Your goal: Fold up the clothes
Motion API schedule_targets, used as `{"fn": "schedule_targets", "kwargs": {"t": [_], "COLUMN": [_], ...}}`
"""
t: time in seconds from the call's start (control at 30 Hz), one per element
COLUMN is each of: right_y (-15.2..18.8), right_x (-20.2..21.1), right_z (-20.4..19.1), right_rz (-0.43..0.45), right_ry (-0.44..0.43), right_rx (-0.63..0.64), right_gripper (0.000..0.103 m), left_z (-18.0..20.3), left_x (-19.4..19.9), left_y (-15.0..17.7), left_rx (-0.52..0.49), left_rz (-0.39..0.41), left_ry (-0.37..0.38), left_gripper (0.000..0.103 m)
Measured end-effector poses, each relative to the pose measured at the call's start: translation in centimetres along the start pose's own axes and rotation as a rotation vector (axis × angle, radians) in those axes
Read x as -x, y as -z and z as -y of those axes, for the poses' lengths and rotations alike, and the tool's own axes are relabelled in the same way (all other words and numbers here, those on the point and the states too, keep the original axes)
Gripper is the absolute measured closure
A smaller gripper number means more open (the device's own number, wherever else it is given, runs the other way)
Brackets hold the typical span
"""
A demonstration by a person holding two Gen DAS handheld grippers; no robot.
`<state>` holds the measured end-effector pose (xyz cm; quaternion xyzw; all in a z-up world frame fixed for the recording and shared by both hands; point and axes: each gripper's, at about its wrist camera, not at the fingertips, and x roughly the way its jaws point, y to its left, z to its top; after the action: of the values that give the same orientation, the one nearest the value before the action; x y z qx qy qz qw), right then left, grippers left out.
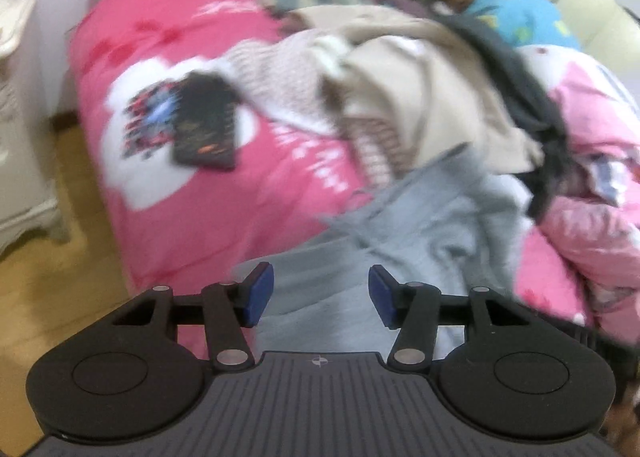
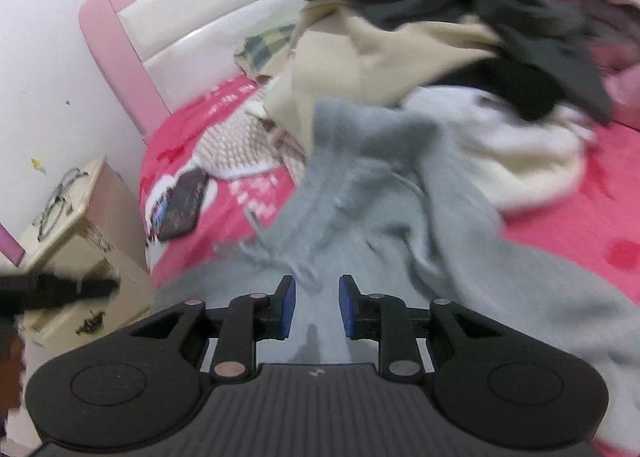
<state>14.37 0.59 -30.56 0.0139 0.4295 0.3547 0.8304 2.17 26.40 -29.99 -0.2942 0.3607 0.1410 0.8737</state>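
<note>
Left wrist view: a dark phone (image 1: 206, 119) is seen at 10 o'clock on the pink bed (image 1: 168, 217); a clothes pile (image 1: 420, 97) is heaped at 1 o'clock. The left gripper (image 1: 321, 295) is held with jaws open above the grey garment (image 1: 400, 241), nothing gripped. Right wrist view: the right gripper (image 2: 317, 307) is held with jaws parted, empty, over the same garment.
</note>
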Motion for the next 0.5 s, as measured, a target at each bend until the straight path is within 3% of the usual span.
{"fn": "schedule_targets", "kwargs": {"t": [0.17, 0.23, 0.5], "right_y": [3.5, 4.5, 7.0], "right_x": [6.2, 8.3, 16.8], "right_z": [2.3, 4.0, 15.2], "right_rz": [-0.004, -0.008, -0.005], "right_ry": [0.074, 0.126, 0.461], "right_rx": [-0.026, -0.042, -0.2], "right_gripper": [0.068, 0.067, 0.059], "left_z": [5.6, 8.3, 18.5], "left_x": [-2.6, -4.0, -9.5], "left_y": [-0.1, 0.2, 3.9], "left_rx": [-0.11, -0.167, -0.284], "left_rz": [-0.07, -0.104, -0.237], "left_ry": [0.076, 0.112, 0.223], "left_gripper": [0.049, 0.045, 0.043]}}
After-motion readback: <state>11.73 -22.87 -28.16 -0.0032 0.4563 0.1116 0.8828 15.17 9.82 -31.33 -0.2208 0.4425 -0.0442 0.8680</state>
